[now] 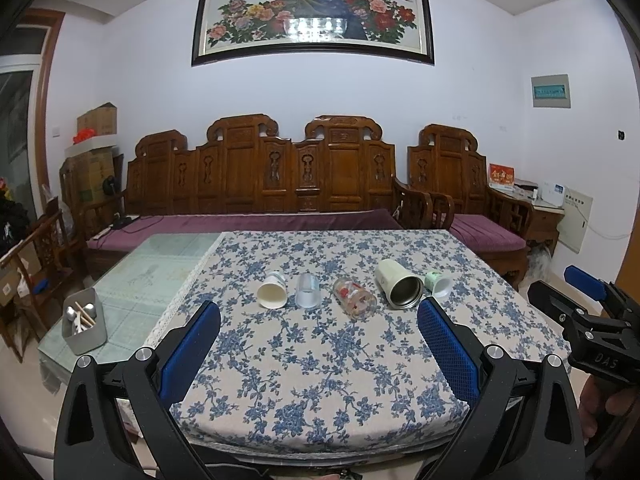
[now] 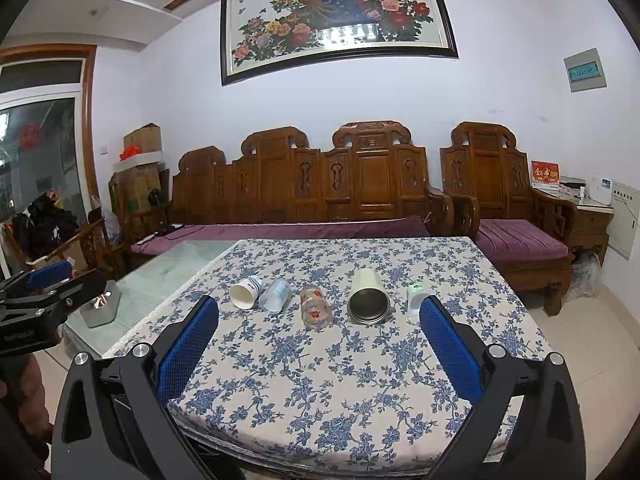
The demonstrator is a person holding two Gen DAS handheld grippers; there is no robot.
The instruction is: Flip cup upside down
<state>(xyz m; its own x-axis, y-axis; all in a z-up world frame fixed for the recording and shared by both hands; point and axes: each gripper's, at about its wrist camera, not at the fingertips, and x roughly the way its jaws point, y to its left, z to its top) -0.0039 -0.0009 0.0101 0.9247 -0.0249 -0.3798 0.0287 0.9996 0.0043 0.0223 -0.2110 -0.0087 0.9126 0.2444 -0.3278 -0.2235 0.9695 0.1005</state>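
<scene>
Several cups lie on their sides in a row on the floral tablecloth: a white paper cup, a clear plastic cup, a glass with red flowers, a cream steel-lined tumbler, and a small green-and-white cup. Their mouths face me. My left gripper is open and empty, held in front of the row. My right gripper is open and empty too, also short of the cups.
The table has a bare glass part on the left with a grey utensil box. A carved wooden sofa and armchair stand behind. Each gripper shows at the other view's edge.
</scene>
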